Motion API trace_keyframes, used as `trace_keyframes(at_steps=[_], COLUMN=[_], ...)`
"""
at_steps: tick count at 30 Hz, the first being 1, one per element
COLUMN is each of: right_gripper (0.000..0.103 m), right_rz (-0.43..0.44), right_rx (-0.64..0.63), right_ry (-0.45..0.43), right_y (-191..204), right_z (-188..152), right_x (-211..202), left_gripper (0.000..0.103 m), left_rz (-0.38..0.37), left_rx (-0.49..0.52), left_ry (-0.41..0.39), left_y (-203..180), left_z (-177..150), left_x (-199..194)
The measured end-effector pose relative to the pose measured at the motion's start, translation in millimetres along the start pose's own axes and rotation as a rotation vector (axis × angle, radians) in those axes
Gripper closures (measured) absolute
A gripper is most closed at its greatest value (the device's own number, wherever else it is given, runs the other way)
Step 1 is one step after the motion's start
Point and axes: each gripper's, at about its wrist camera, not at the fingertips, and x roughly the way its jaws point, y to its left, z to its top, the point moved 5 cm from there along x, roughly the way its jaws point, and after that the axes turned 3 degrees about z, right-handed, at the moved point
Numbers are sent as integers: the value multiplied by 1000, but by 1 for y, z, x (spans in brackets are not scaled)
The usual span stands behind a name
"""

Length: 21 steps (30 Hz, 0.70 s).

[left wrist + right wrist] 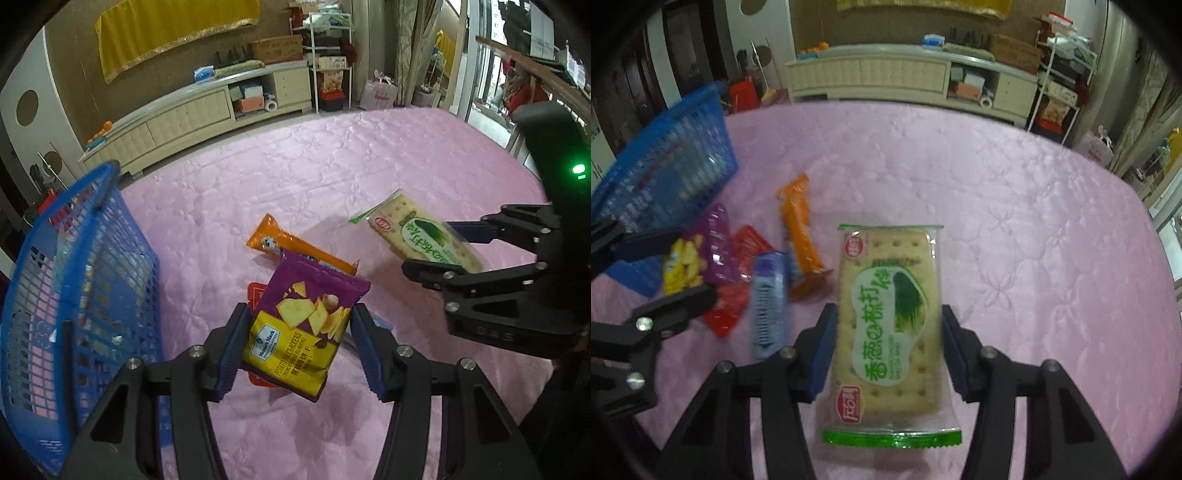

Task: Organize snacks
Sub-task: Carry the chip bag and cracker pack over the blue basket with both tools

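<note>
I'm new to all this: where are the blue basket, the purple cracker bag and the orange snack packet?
blue basket (pixel 92 236), left wrist view, mesh wall.
purple cracker bag (pixel 299 328), left wrist view, printed front.
orange snack packet (pixel 799 232), right wrist view, wrapper middle.

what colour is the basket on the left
Blue, an open plastic mesh basket. It shows best in the left wrist view.

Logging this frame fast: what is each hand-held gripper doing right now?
Left hand-held gripper: closed on the purple cracker bag.
Right hand-held gripper: closed on the green soda cracker pack.
</note>
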Motion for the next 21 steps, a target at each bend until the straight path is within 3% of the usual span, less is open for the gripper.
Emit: trace_keyframes(at_steps=[9, 21], right_gripper=[45, 45], right_rz=[7, 39], right_rx=[-27, -128], right_ry=[-94, -189], right_y=[31, 73], right_z=[17, 43], right_x=[-69, -120], left_gripper=[50, 50], left_rz=[7, 20], left_rx=[-17, -81], left_ry=[-111, -230], left_y=[16, 69], left_z=[5, 3], left_x=[-65, -135])
